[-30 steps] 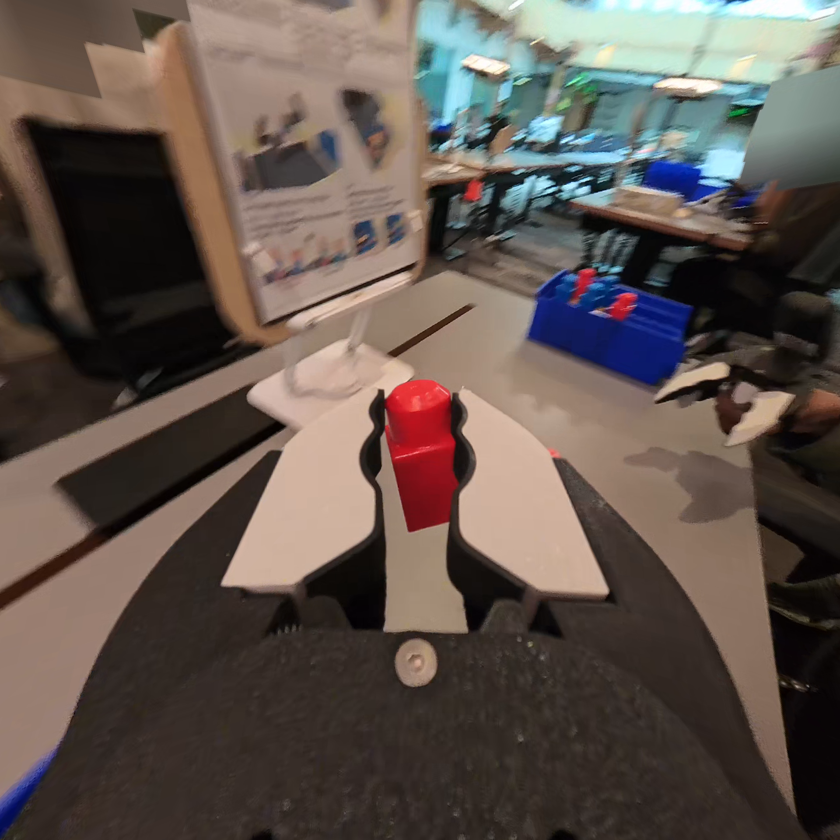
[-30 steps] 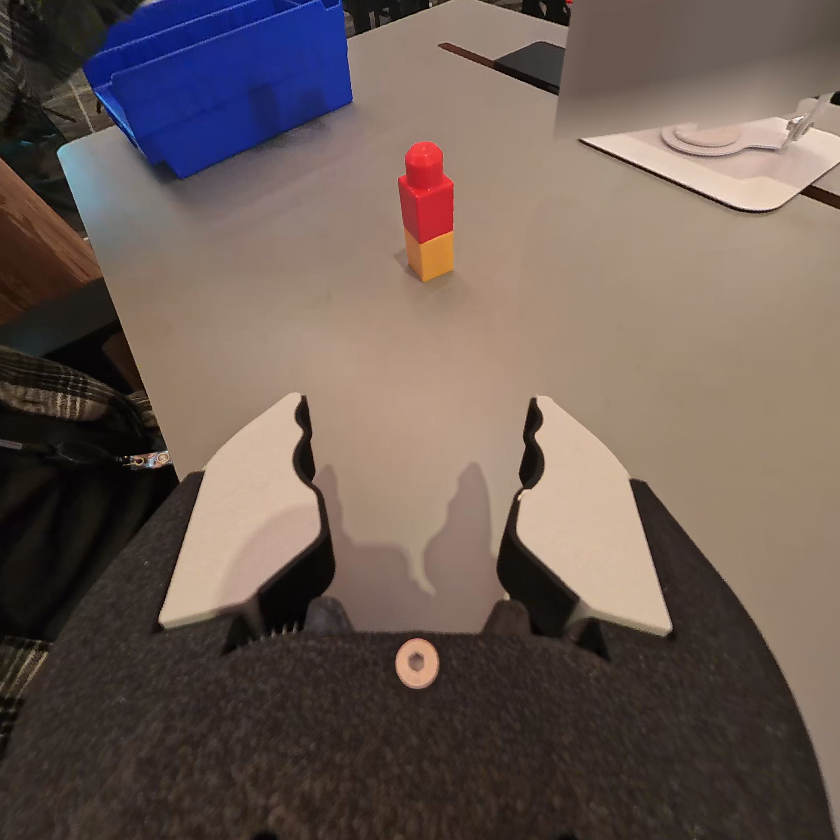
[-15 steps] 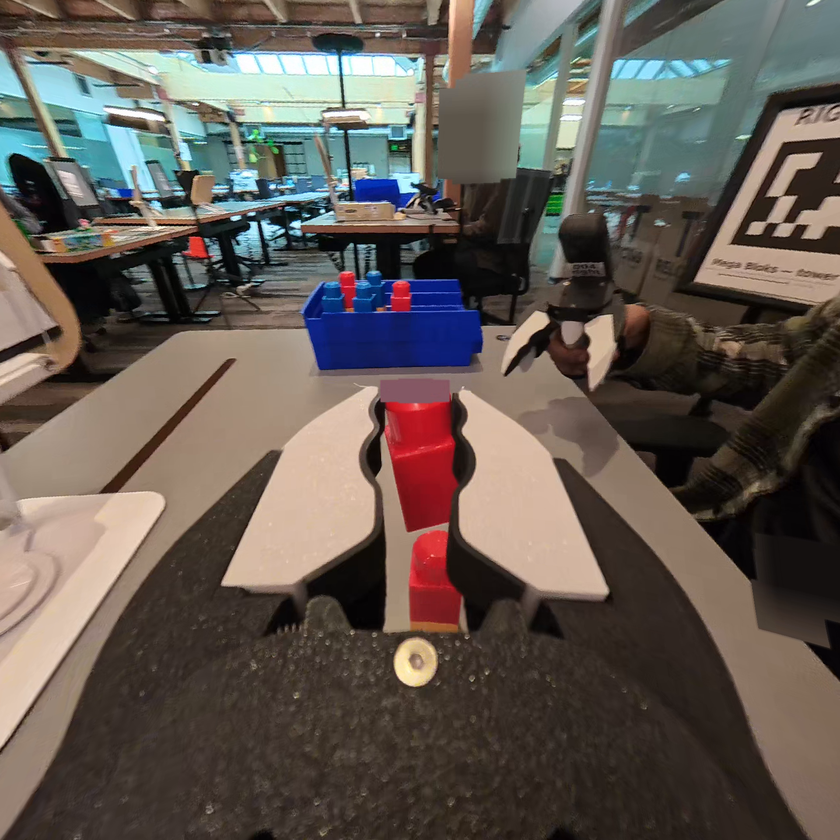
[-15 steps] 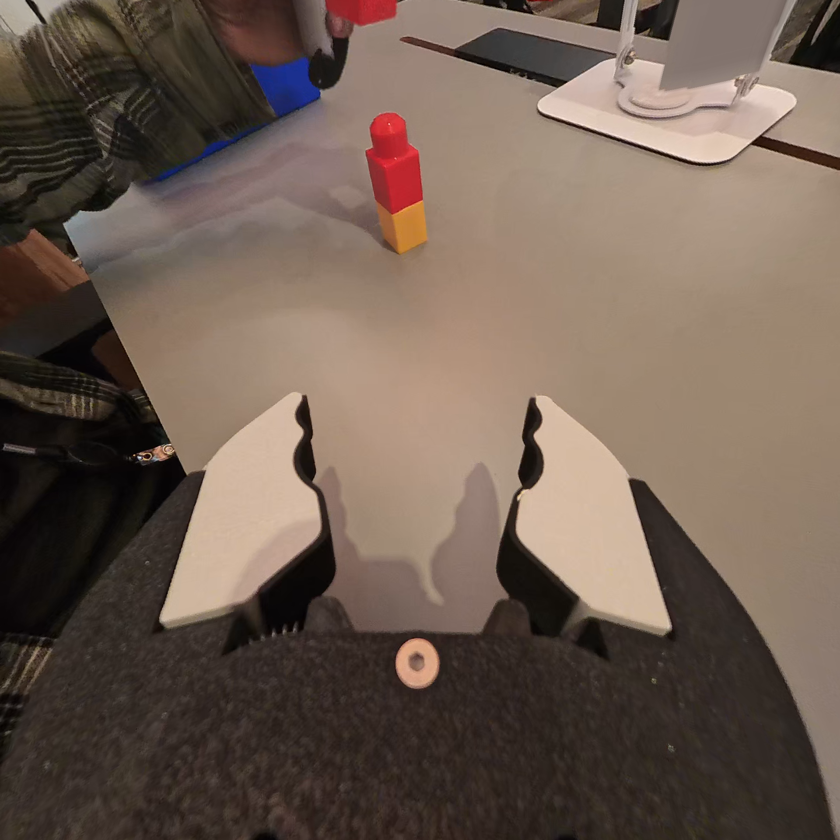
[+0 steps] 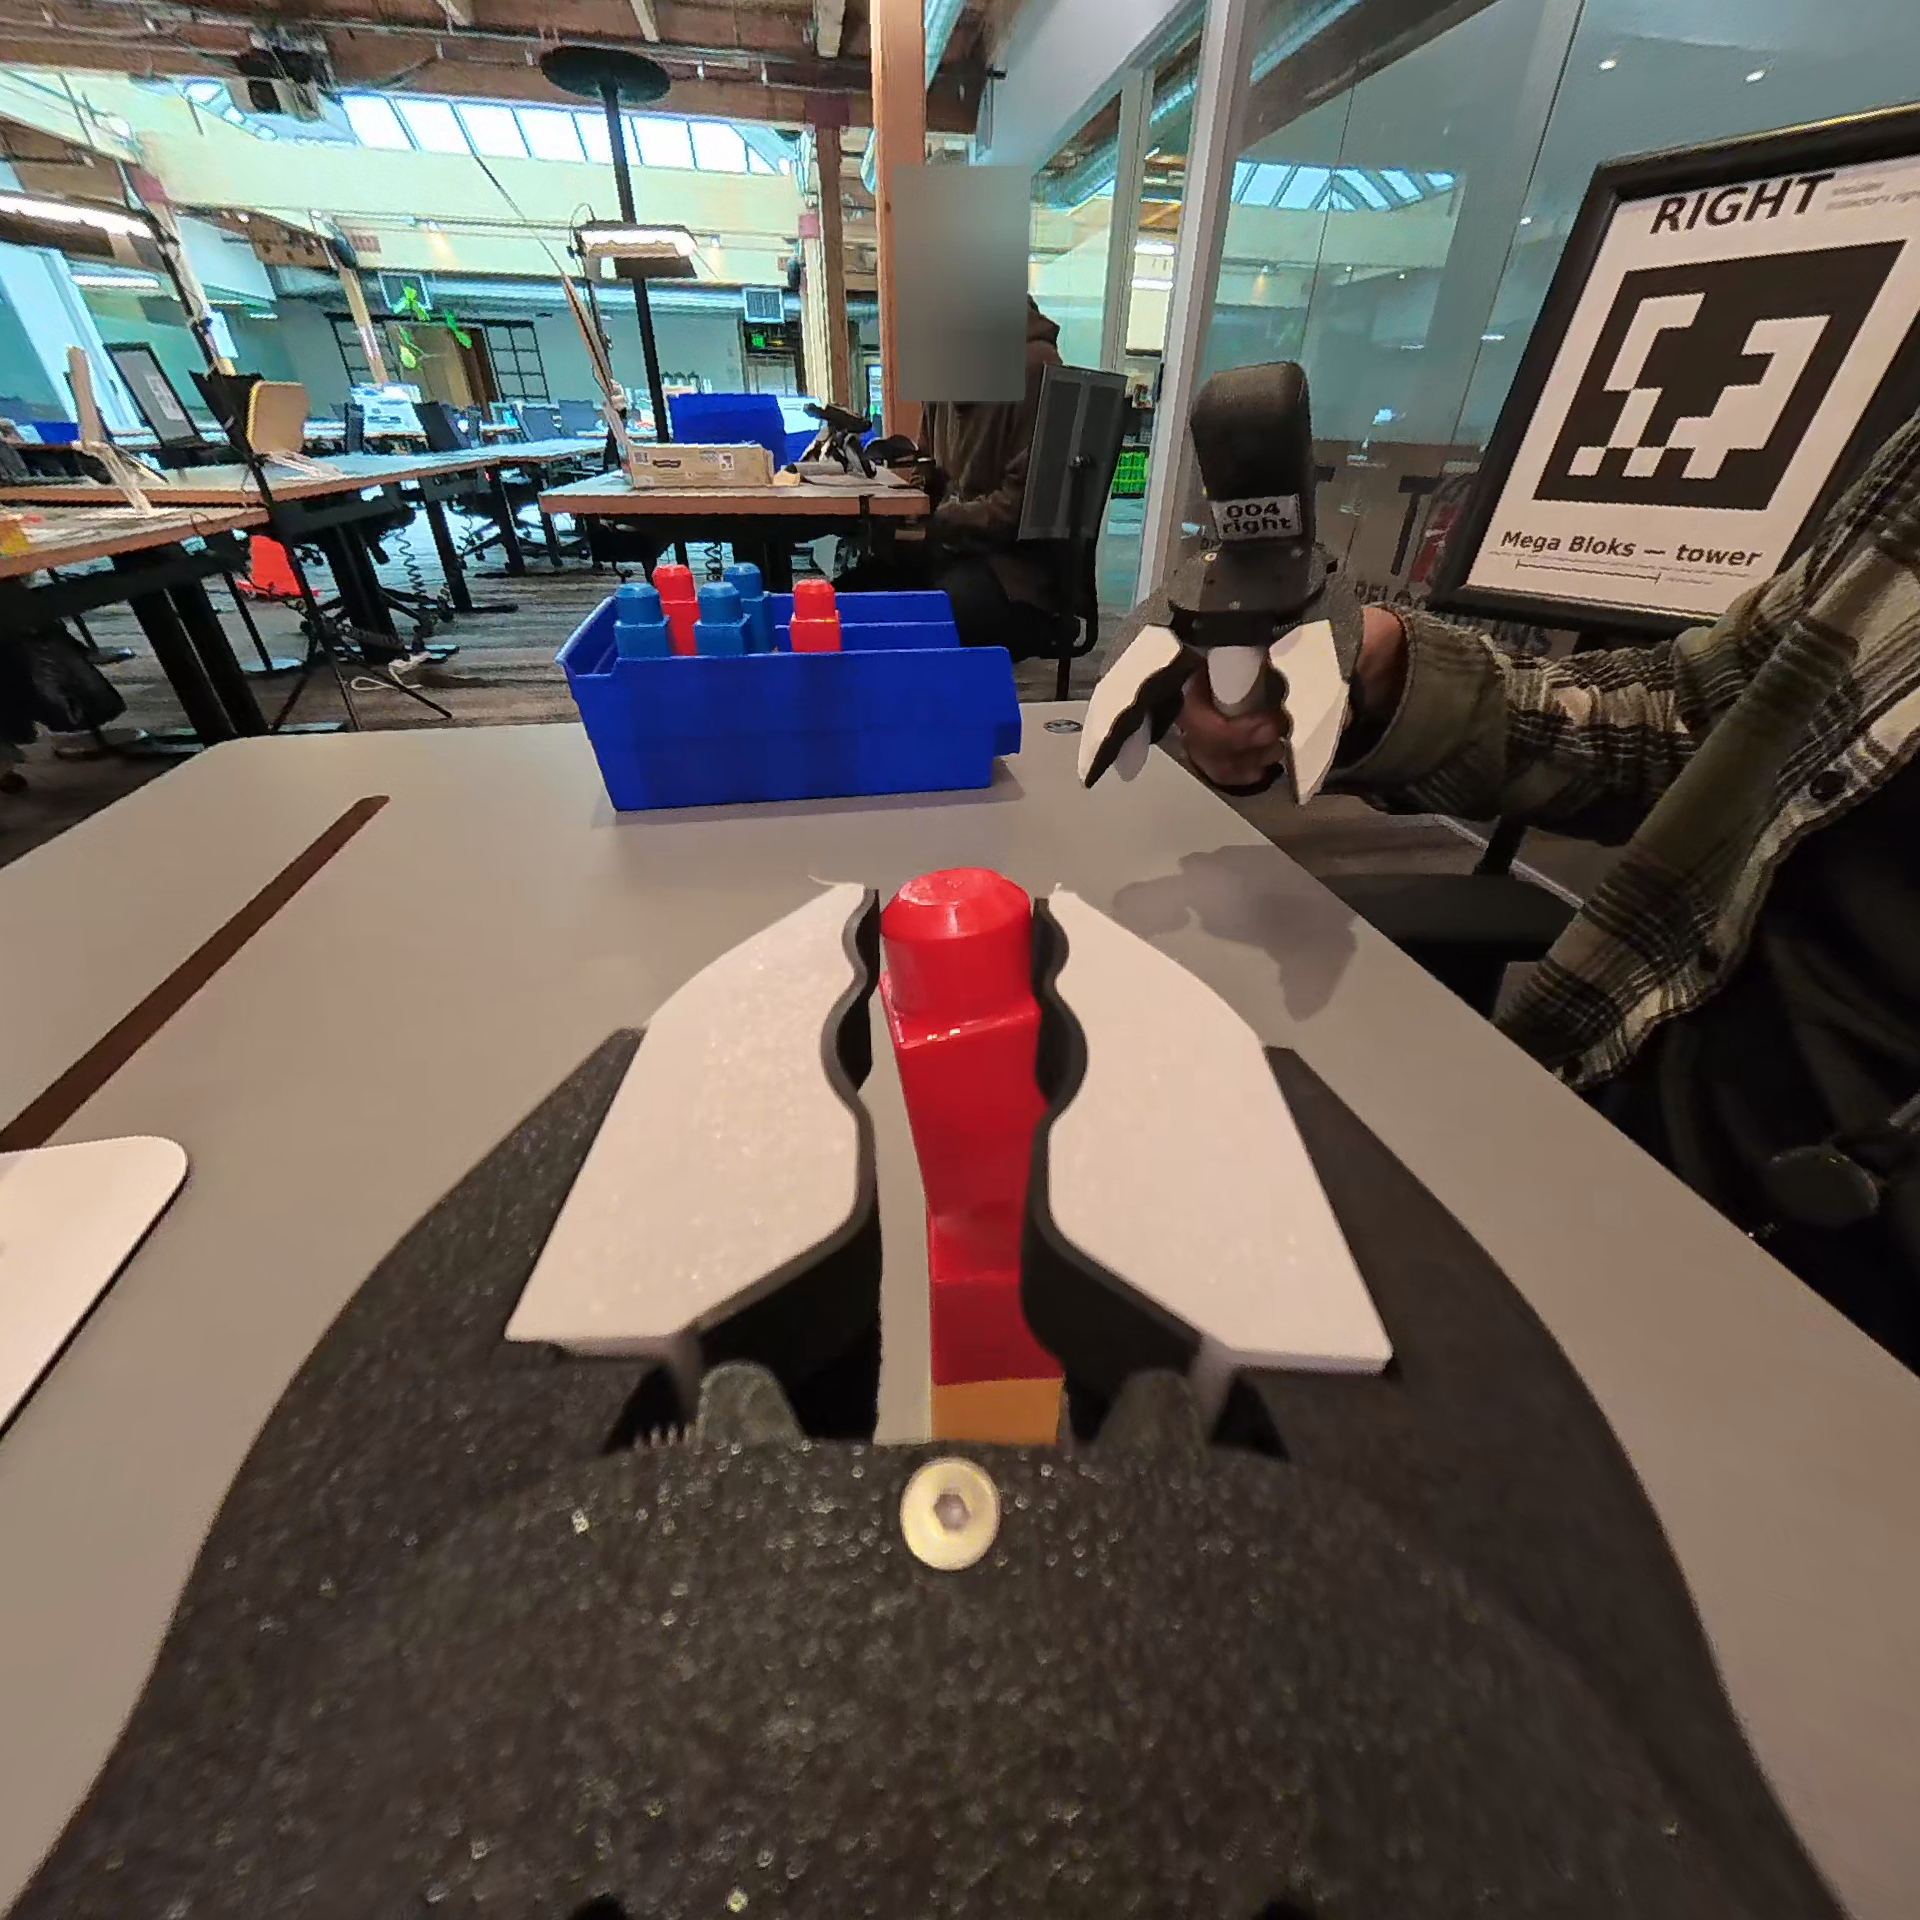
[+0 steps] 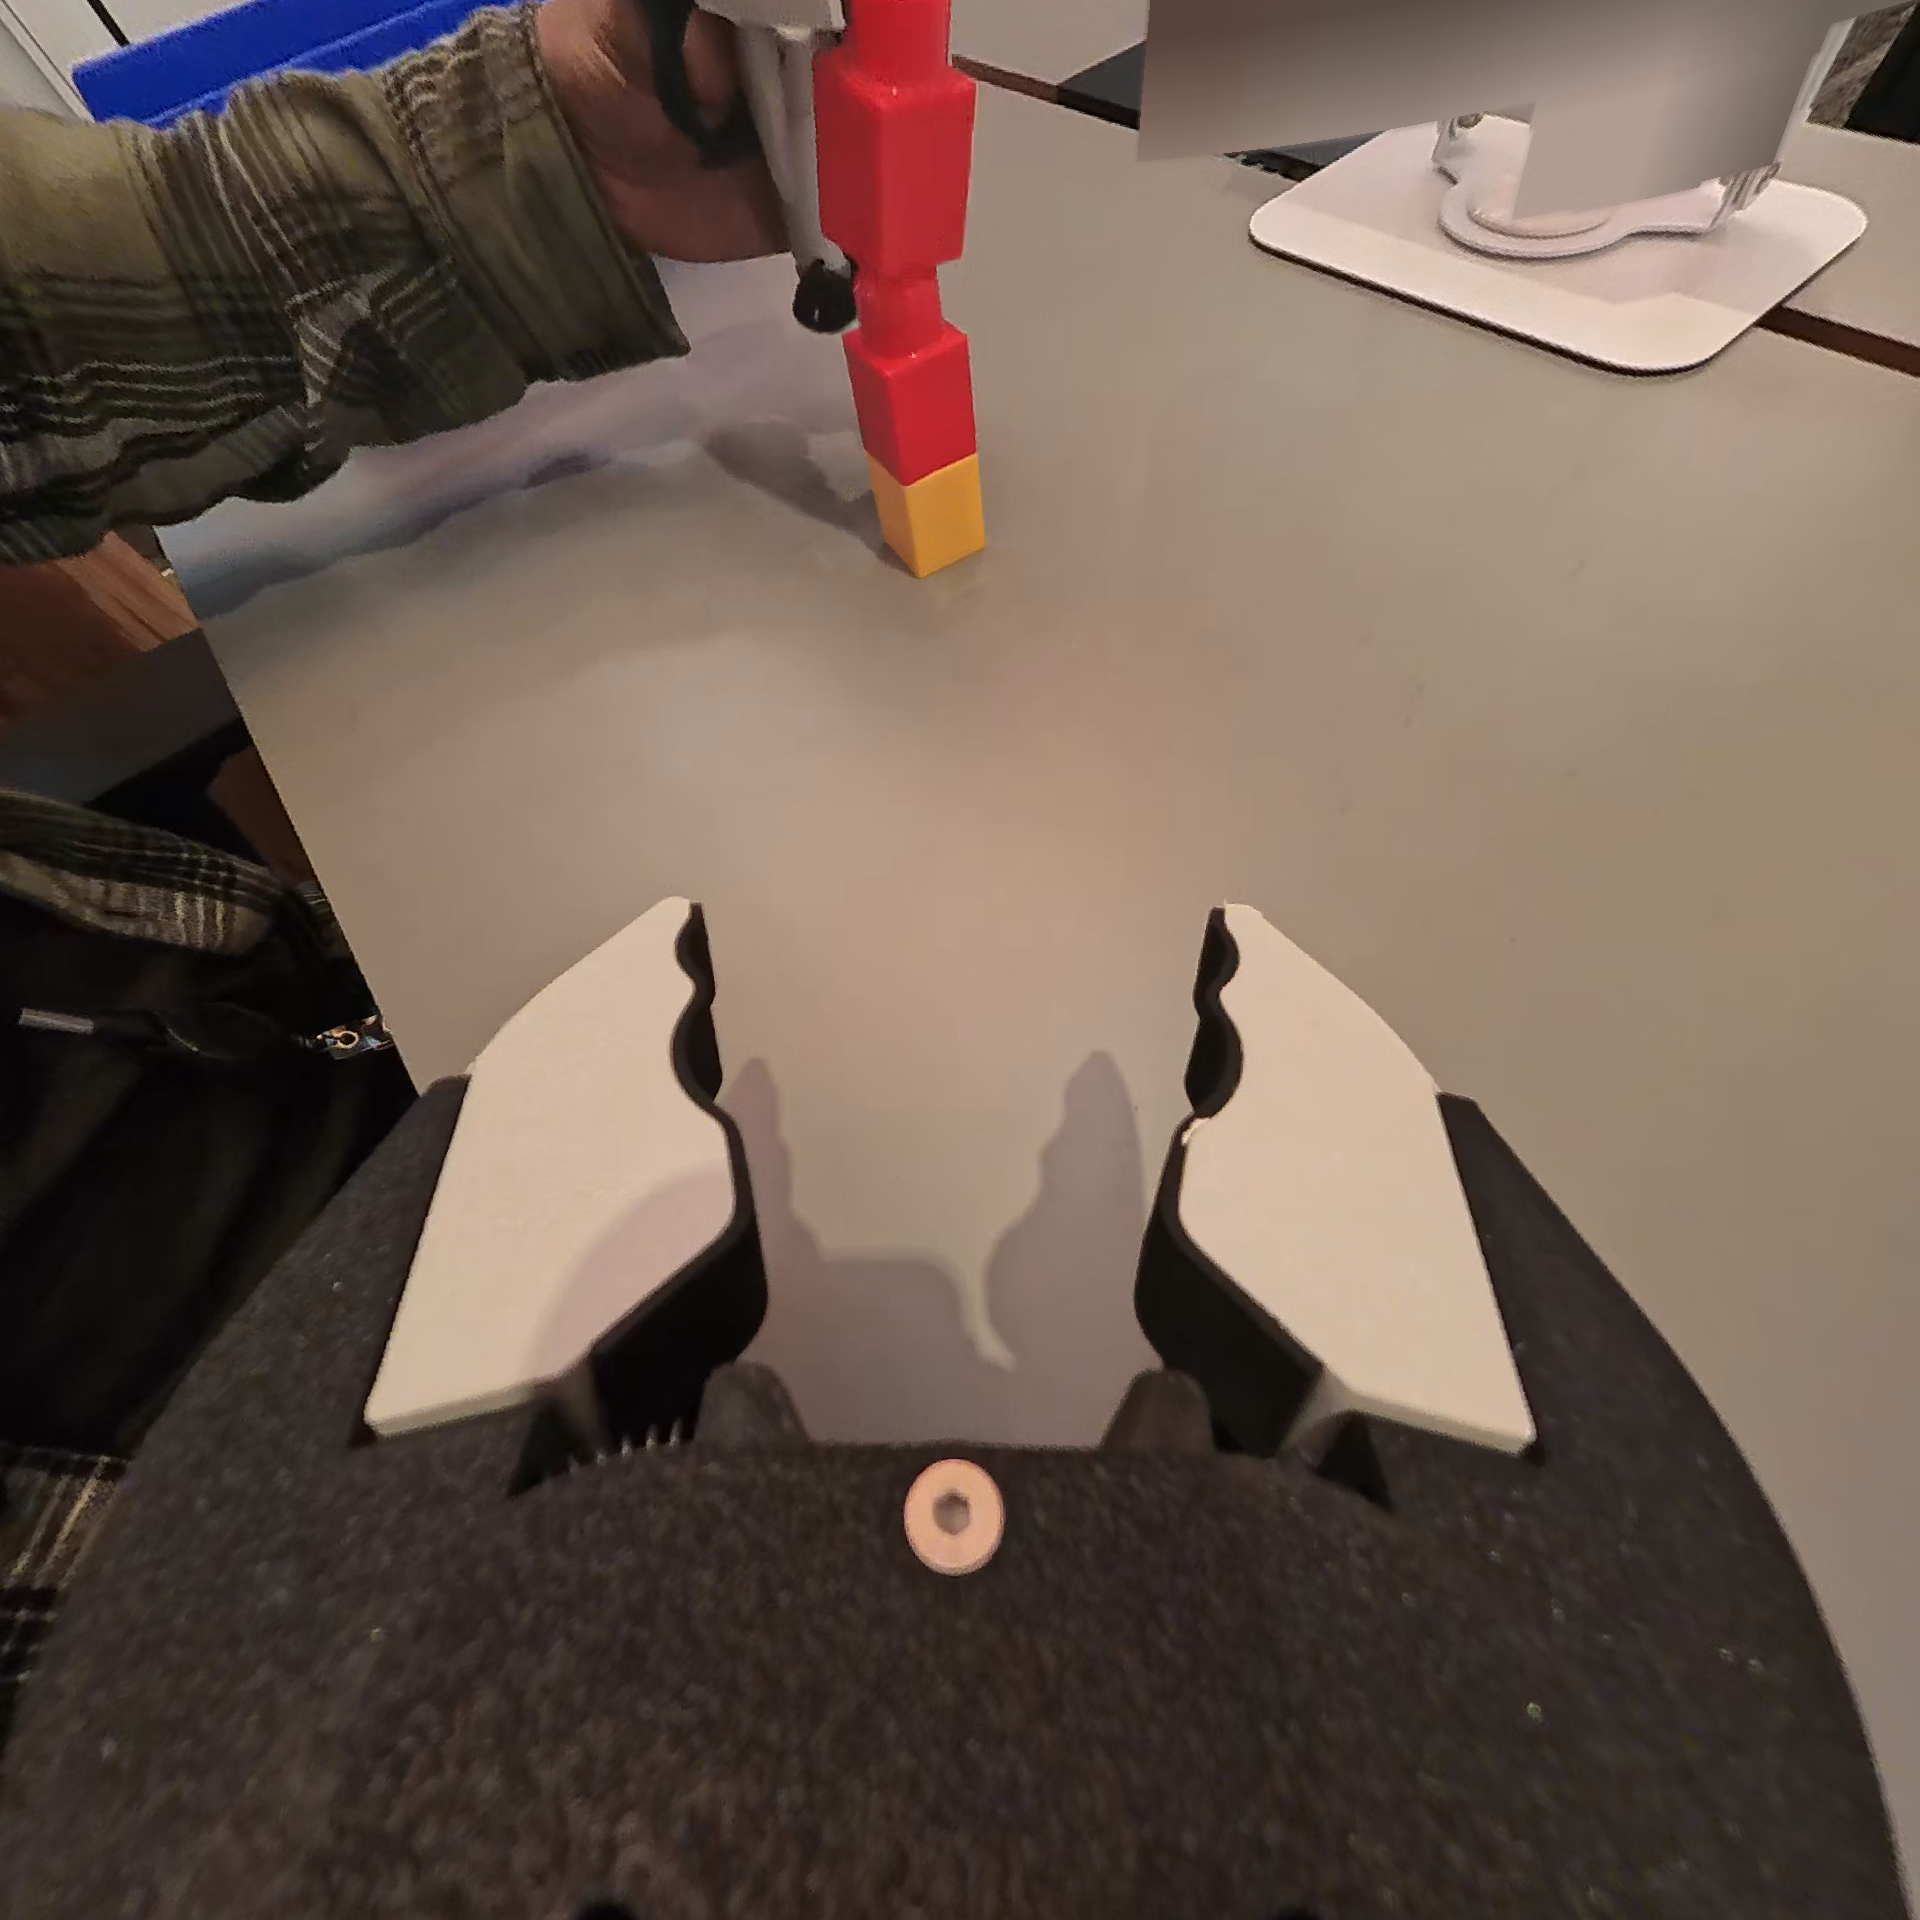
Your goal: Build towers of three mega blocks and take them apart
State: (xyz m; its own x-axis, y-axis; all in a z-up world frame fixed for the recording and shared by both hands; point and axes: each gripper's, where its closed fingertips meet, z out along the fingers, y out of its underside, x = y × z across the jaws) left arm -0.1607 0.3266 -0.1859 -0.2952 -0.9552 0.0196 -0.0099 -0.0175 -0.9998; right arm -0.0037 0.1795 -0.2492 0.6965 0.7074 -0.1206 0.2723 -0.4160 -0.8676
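Note:
My left gripper [image 5: 956, 914] is shut on a red block [image 5: 961, 1029] and holds it on top of a second red block [image 5: 982, 1320], which sits on a yellow block [image 5: 992, 1413]. In the right wrist view the same stack shows far ahead: top red block [image 6: 894, 156], middle red block [image 6: 914, 400], yellow block [image 6: 930, 514] on the grey table [image 6: 1247, 675]. The top block sits low on the middle block's stud. My right gripper [image 6: 956, 997] is open and empty, low over the table near its front edge; it also shows in the left wrist view [image 5: 1210, 727].
A blue bin [image 5: 800, 707] with several red and blue blocks stands at the table's far side. A white stand base [image 6: 1558, 249] sits at the right in the right wrist view. A person's plaid sleeve [image 6: 260, 301] reaches in from the left. The left gripper's tips are roughly 25 centimeters from the right gripper's.
My left gripper swung round over the stack and lowered the red block onto the red-and-yellow stack. The right gripper stayed open and almost still.

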